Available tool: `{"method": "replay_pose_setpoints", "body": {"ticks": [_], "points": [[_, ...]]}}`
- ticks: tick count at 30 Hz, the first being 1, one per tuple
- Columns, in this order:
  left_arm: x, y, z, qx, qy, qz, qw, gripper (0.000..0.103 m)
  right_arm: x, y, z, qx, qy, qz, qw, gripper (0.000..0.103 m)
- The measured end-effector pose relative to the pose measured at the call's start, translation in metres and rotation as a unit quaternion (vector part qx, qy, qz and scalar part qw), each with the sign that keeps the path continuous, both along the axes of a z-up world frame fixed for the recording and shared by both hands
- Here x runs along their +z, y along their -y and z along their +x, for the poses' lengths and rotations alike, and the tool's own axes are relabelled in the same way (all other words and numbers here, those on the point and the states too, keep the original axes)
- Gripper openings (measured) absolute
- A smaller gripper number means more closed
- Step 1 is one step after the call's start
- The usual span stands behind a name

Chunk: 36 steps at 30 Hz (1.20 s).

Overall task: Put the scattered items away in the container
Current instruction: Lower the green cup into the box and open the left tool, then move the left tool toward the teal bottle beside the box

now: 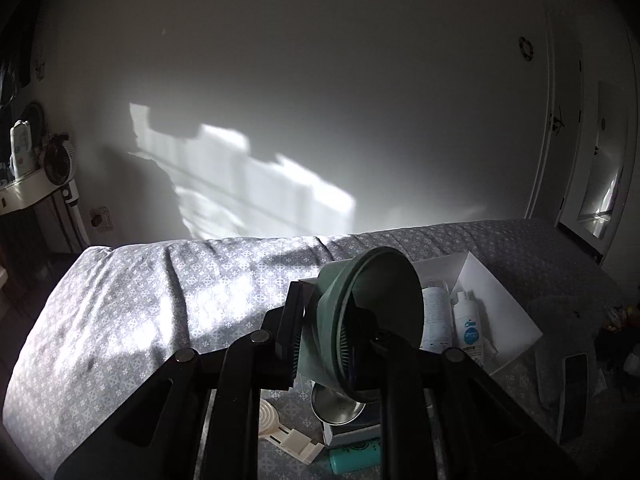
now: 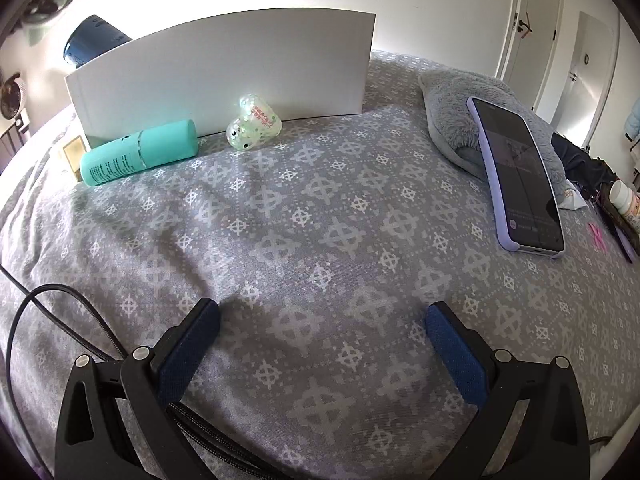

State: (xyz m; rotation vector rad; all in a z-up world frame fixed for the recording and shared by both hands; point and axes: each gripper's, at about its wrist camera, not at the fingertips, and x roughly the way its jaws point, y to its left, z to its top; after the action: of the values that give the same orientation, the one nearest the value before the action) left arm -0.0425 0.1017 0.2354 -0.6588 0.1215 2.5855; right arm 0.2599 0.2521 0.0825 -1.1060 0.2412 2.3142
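My left gripper is shut on a green cup, pinching its wall, held above the bed beside the white box. The box holds two white bottles. Below the cup lie a metal bowl, a cream plastic strainer piece and a teal tube. My right gripper is open and empty, low over the bedspread. In its view the teal tube and a clear speckled toy lie against the white box's outer wall.
A phone in a lilac case rests on a grey plush pillow at the right. Small clutter sits at the bed's right edge. A black cable loops at the left. A wall and door stand behind the bed.
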Motion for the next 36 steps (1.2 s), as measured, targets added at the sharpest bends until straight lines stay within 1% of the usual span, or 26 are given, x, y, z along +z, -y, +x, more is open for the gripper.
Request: {"method": "replay_pose_setpoints", "body": {"ticks": [2,5,7,9,11,12,13,14,15,17,19,20,22,24,26,27,28,29,30,31,32,33,34,35,36], "points": [[0.001,-0.026,-0.003,-0.016,-0.012,-0.018,0.9996,0.015,0.0,0.0,0.0,0.0,0.0,0.0,1.0,0.103],[-0.014,-0.061,-0.01,-0.038,-0.003,-0.047,0.9982,0.015,0.0,0.0,0.0,0.0,0.0,0.0,1.0,0.103],[-0.029,-0.081,-0.016,-0.046,0.013,-0.075,0.996,0.017,0.0,0.0,0.0,0.0,0.0,0.0,1.0,0.103],[-0.044,-0.093,-0.021,-0.052,0.04,-0.092,0.9936,0.019,0.0,-0.001,-0.001,0.0,0.0,-0.001,1.0,0.103],[-0.055,-0.097,-0.019,-0.05,0.059,-0.101,0.9918,0.035,0.0,-0.001,-0.002,0.0,0.0,-0.001,1.0,0.103],[-0.056,-0.095,-0.016,-0.051,0.061,-0.098,0.992,0.059,0.0,-0.002,-0.002,0.0,-0.001,-0.001,1.0,0.103],[-0.055,-0.09,-0.011,-0.049,0.05,-0.09,0.9935,0.073,0.001,-0.002,-0.003,0.0,-0.001,-0.001,1.0,0.103],[-0.052,-0.084,-0.005,-0.045,0.031,-0.08,0.9953,0.092,0.0,-0.002,-0.003,0.0,-0.001,-0.001,1.0,0.103],[-0.047,-0.076,0.002,-0.04,0.012,-0.07,0.9966,0.096,0.0,-0.002,-0.002,0.0,-0.001,0.0,1.0,0.103],[-0.039,-0.063,0.009,-0.053,-0.003,-0.061,0.9968,0.096,0.0,-0.002,-0.003,0.0,0.0,0.0,1.0,0.103],[-0.034,-0.049,0.02,-0.082,-0.017,-0.056,0.9949,0.096,0.0,-0.002,-0.002,0.0,-0.001,0.0,1.0,0.103],[-0.033,-0.043,0.027,-0.096,-0.025,-0.059,0.9933,0.096,0.0,-0.002,-0.003,0.0,0.0,0.0,1.0,0.103],[-0.039,-0.035,0.038,-0.136,-0.035,-0.076,0.9872,0.096,-0.001,-0.002,-0.003,0.0,0.0,0.0,1.0,0.103],[-0.056,-0.034,0.046,-0.175,-0.026,-0.11,0.978,0.096,-0.001,-0.002,-0.003,0.0,0.0,0.001,1.0,0.103],[-0.081,-0.038,0.05,-0.211,0.006,-0.146,0.9665,0.096,-0.001,-0.002,-0.003,0.0,0.001,0.001,1.0,0.103],[-0.094,-0.04,0.055,-0.211,0.002,-0.168,0.9631,0.1,-0.001,-0.002,-0.003,0.0,0.0,0.0,1.0,0.103],[-0.103,-0.041,0.063,-0.204,-0.025,-0.189,0.9603,0.1,-0.001,-0.002,-0.003,0.0,0.0,0.0,1.0,0.103],[-0.11,-0.044,0.068,-0.2,-0.048,-0.212,0.9554,0.1,-0.001,-0.002,-0.003,0.0,0.0,0.0,1.0,0.103],[-0.115,-0.047,0.072,-0.196,-0.065,-0.231,0.9507,0.1,-0.001,-0.002,-0.003,0.0,0.0,0.0,1.0,0.103],[-0.116,-0.049,0.074,-0.195,-0.074,-0.24,0.9481,0.1,-0.001,-0.003,-0.003,0.0,0.0,0.0,1.0,0.103],[-0.113,-0.049,0.075,-0.194,-0.078,-0.235,0.9492,0.099,-0.001,-0.002,-0.004,0.0,0.0,0.0,1.0,0.103],[-0.106,-0.047,0.077,-0.191,-0.081,-0.218,0.9534,0.094,-0.001,-0.002,-0.004,0.0,0.0,0.0,1.0,0.103],[-0.099,-0.044,0.08,-0.184,-0.088,-0.199,0.9585,0.092,-0.001,-0.003,-0.003,0.0,0.0,0.0,1.0,0.103],[-0.093,-0.04,0.086,-0.182,-0.096,-0.181,0.9618,0.093,-0.001,-0.003,-0.004,0.0,0.0,0.0,1.0,0.103],[-0.089,-0.038,0.093,-0.192,-0.103,-0.168,0.9615,0.095,-0.001,-0.003,-0.004,0.0,0.0,0.0,1.0,0.103]]}}
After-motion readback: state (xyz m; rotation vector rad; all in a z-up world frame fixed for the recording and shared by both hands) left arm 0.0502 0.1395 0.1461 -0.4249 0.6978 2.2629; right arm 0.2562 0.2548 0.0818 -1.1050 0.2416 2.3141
